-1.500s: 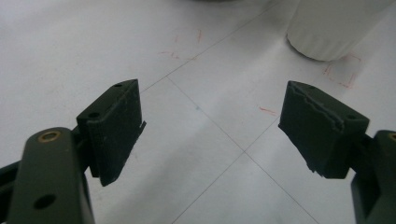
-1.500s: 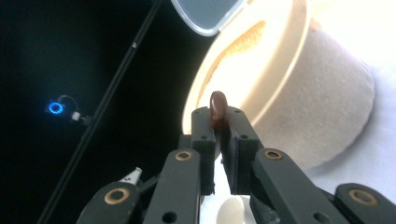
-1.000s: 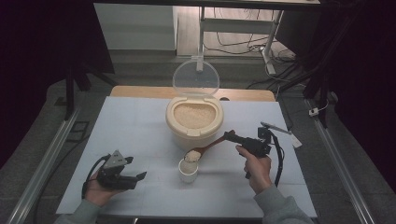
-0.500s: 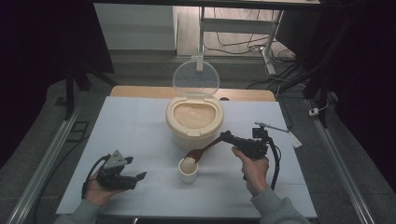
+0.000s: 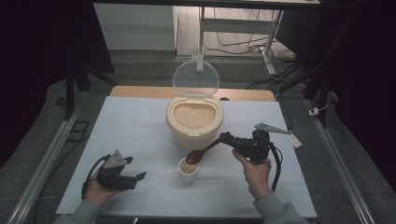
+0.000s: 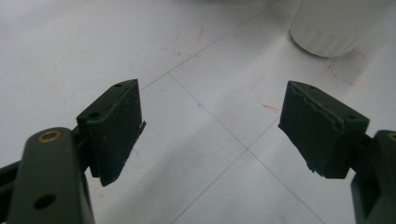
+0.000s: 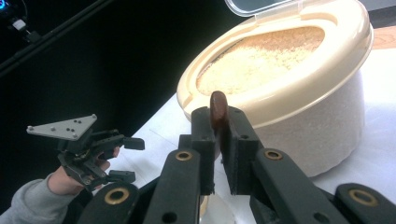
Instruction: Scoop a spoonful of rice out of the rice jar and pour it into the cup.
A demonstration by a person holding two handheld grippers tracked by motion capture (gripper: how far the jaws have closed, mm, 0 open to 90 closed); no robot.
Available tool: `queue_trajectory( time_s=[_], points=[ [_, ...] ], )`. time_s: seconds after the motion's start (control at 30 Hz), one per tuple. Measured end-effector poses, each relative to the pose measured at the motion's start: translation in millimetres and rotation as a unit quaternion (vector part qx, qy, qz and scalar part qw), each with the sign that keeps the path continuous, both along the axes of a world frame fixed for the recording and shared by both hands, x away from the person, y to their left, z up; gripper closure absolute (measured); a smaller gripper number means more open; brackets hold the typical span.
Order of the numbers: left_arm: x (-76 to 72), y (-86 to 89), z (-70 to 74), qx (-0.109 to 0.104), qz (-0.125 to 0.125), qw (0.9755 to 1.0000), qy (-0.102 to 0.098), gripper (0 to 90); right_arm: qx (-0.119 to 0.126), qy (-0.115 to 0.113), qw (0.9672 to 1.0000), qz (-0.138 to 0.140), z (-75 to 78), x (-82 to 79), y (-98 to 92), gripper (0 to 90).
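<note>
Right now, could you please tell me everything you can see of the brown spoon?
The spoon looks dark brown, perhaps wood, with an oval bowl and slim handle. The right gripper is shut on the handle's end; the right gripper view shows it on edge between the pads. It slants down toward the person's left, bowl hanging just above the small white cup, in front of the rice container. Its contents are unclear.
</note>
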State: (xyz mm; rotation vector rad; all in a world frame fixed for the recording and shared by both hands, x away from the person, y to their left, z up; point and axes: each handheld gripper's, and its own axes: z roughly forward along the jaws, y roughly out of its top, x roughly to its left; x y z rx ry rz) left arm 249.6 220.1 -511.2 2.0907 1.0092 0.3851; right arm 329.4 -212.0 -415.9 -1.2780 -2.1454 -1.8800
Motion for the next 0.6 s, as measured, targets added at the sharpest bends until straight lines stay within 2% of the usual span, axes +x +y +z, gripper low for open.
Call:
queue_trajectory(
  time_s=[0.6],
  points=[
    [-1.0, 0.7, -0.7, 0.001, 0.000, 1.0000, 0.000, 20.8, 0.025, -0.001, 0.9997, 0.009, -0.2, 1.9, -11.1, 83.1]
  ],
)
